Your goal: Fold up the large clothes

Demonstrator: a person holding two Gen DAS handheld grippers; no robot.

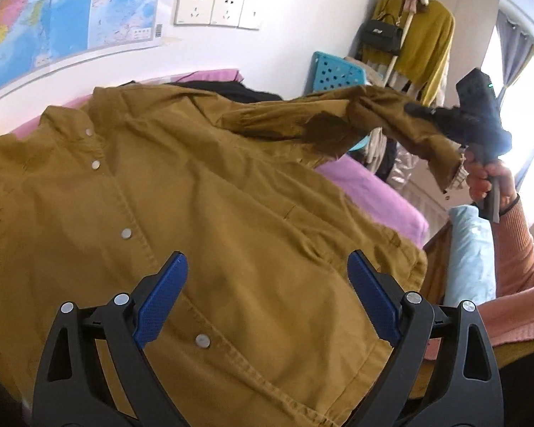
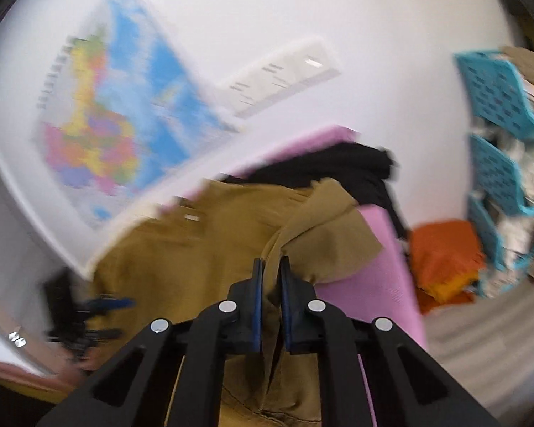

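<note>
Two heaps, black clothes and orange cloth, beside mustard jacket.

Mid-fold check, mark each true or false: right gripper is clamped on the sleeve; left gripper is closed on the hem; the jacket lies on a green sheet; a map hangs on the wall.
1. The right gripper is clamped on the mustard-brown snap-button jacket's sleeve. True.
2. The left gripper is closed on the hem. False: it is open, above the jacket front.
3. The jacket lies on a green sheet. False: the sheet is pink.
4. A colourful map hangs on the wall. True.
</note>
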